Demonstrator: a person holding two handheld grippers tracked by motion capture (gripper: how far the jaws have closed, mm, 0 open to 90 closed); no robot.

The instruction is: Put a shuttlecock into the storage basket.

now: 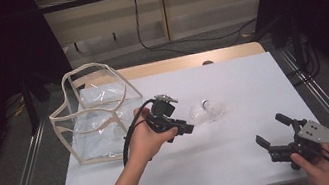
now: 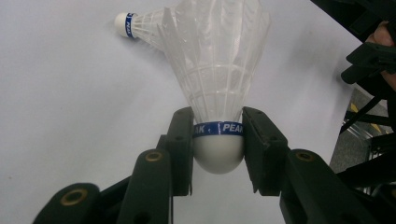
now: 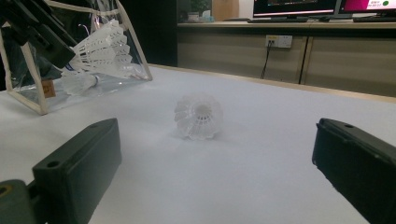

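Two white plastic shuttlecocks are seen: one (image 2: pixel 217 93) is pinched at its blue-banded cork base between the jaws of the left gripper (image 2: pixel 218 149), mid-frame in the high view, and the other (image 1: pixel 212 109) lies on the white table (image 1: pixel 245 160) just to its right. A clear plastic bag with cream edging (image 1: pixel 90 115) stands at the left. The right gripper (image 1: pixel 273 135), lower right, is held with jaws spread wide and nothing between them.

We see our left gripper (image 2: pixel 218 149) clamping a white shuttlecock (image 2: pixel 217 88) by its cork, feathers pointing away, a second shuttlecock (image 2: pixel 140 25) lying on the white table (image 2: pixel 70 102) beyond.
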